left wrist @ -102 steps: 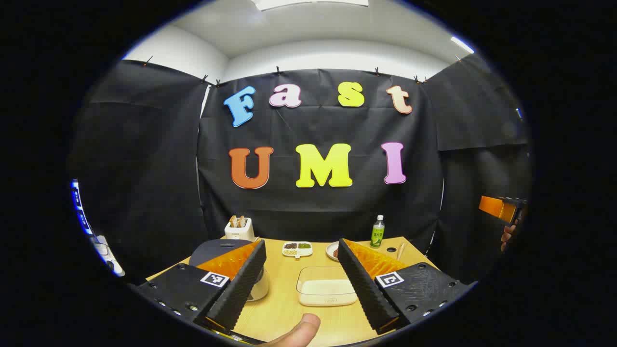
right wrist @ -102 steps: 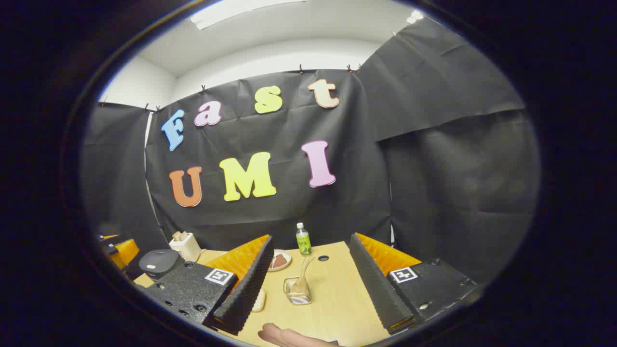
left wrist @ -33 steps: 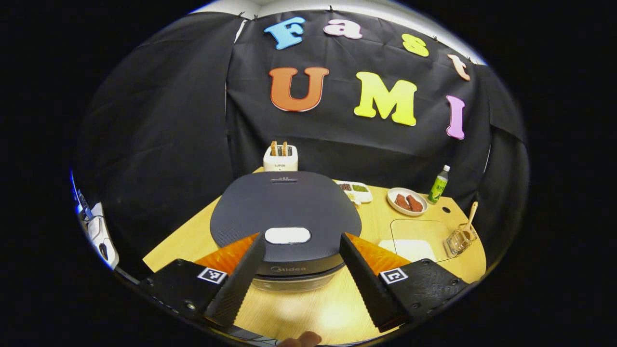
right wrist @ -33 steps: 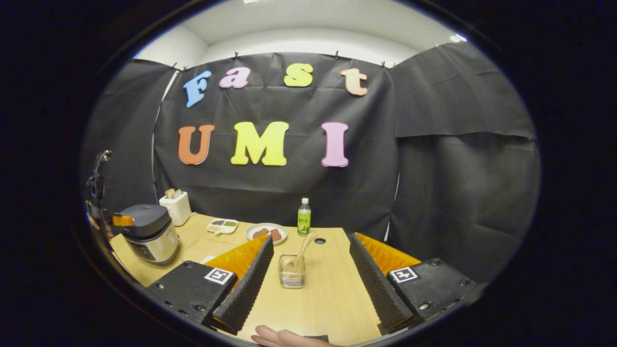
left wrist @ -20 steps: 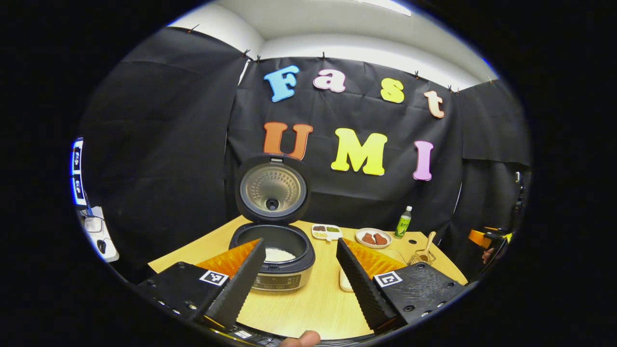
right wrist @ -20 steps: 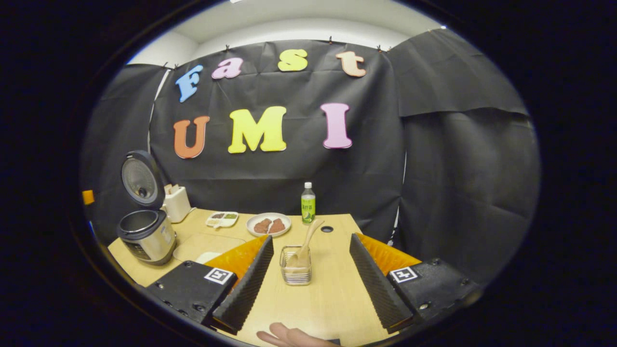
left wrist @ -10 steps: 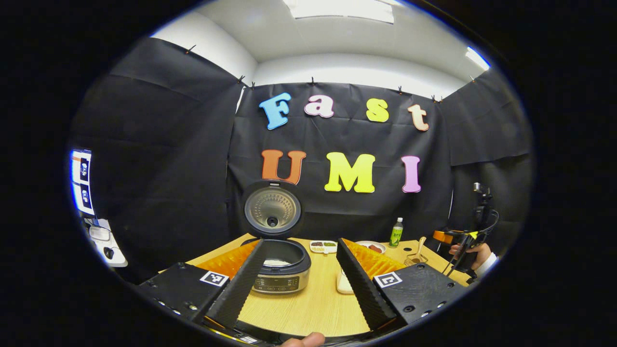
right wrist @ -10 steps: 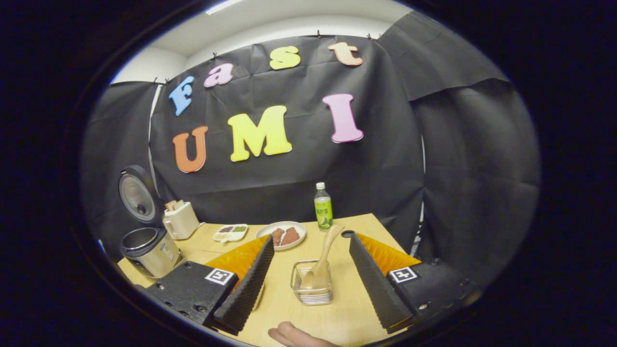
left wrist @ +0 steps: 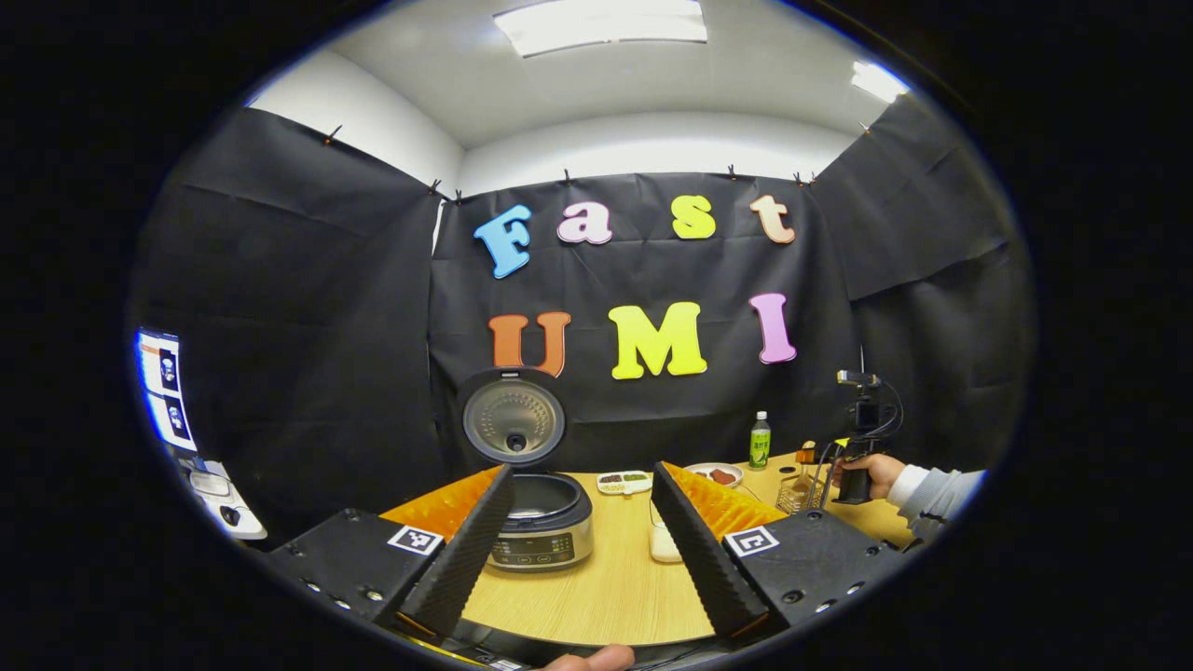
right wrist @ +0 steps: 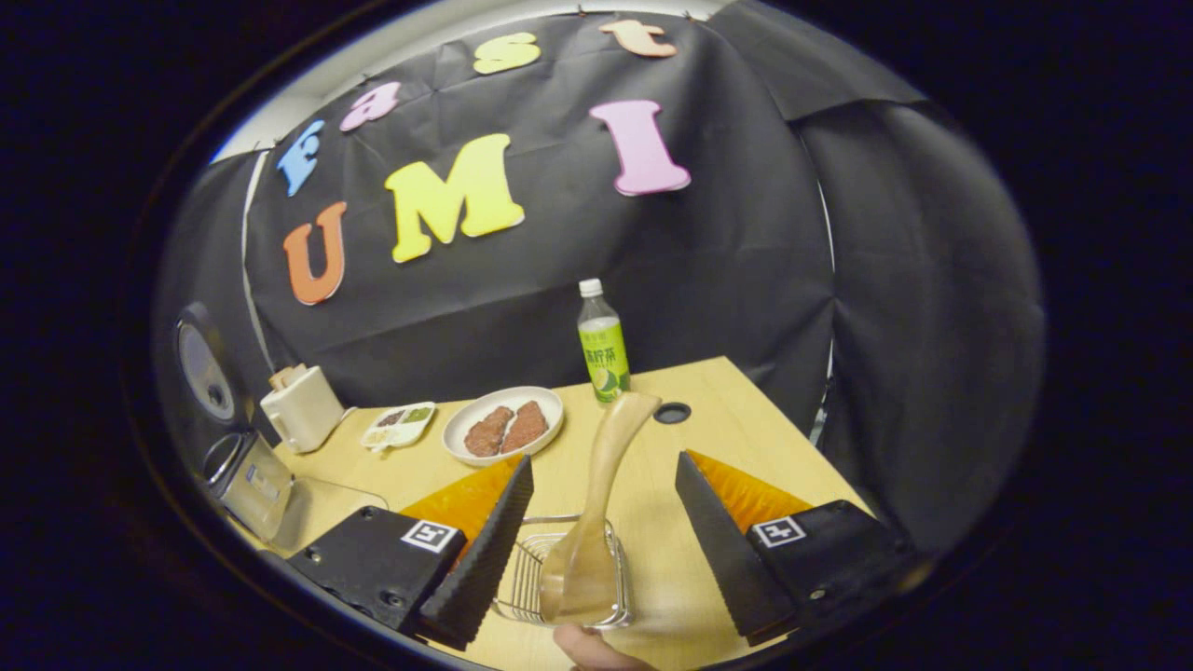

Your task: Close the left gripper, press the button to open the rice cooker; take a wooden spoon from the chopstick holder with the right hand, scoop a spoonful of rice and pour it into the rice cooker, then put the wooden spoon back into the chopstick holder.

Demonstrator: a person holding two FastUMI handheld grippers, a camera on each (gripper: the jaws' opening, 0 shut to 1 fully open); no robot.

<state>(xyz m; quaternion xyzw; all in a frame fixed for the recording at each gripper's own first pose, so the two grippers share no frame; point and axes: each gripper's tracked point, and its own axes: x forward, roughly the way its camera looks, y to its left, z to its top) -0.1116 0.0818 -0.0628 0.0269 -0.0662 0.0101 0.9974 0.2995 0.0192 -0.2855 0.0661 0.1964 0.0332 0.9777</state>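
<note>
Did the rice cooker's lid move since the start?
Yes. The lid has swung up and now stands upright behind the open rice cooker, which sits on the table.

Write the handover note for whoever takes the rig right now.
Left gripper: open, holding nothing, back from the cooker.
Right gripper: open, its fingers either side of the spoon, not gripping it.
Spoon stands bowl-down in the wire holder.
Rice tray sits right of the cooker.
Done: cooker lid is up.
Left: grip the spoon, scoop rice, tip it into the cooker, return the spoon to the holder.
</note>
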